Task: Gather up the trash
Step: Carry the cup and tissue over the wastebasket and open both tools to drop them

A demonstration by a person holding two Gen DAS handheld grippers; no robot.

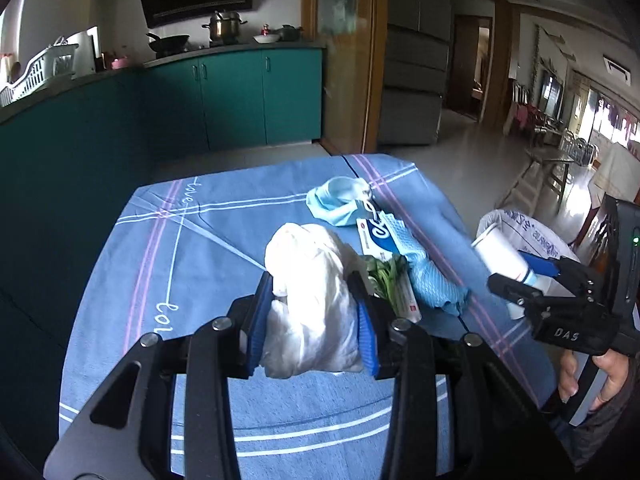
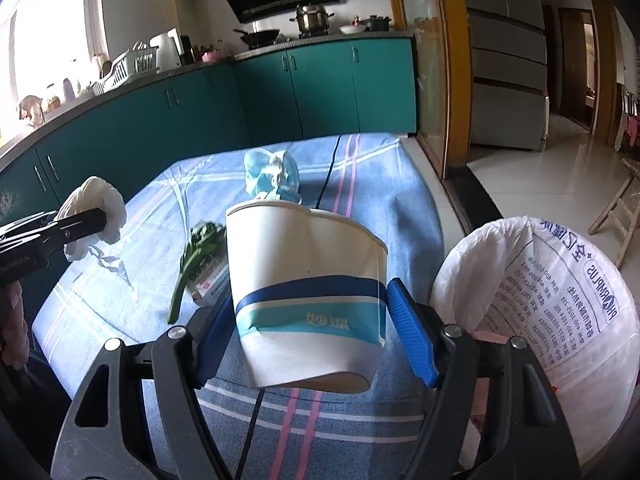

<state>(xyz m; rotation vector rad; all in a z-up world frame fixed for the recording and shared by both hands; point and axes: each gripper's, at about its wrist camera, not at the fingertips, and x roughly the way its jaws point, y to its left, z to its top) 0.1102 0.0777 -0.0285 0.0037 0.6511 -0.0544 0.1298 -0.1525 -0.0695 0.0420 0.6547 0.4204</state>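
My left gripper (image 1: 312,308) is shut on a crumpled white plastic bag (image 1: 312,292) and holds it above the blue tablecloth (image 1: 180,264); the bag also shows at the left of the right wrist view (image 2: 96,208). My right gripper (image 2: 316,320) is shut on a white paper cup (image 2: 308,280) with blue bands, near the table's right edge; it shows in the left wrist view too (image 1: 508,260). A bin lined with a white printed bag (image 2: 556,300) stands beside the table on the right. A blue face mask (image 1: 340,200), a blue-white packet (image 1: 380,236), green vegetable scraps (image 2: 196,252) and a blue cloth (image 1: 432,276) lie on the table.
Teal kitchen cabinets (image 1: 240,100) with a stove, a wok and a pot stand behind the table. A grey fridge (image 1: 416,60) and a doorway are at the back right. Wooden chairs (image 2: 616,212) stand on the tiled floor to the right.
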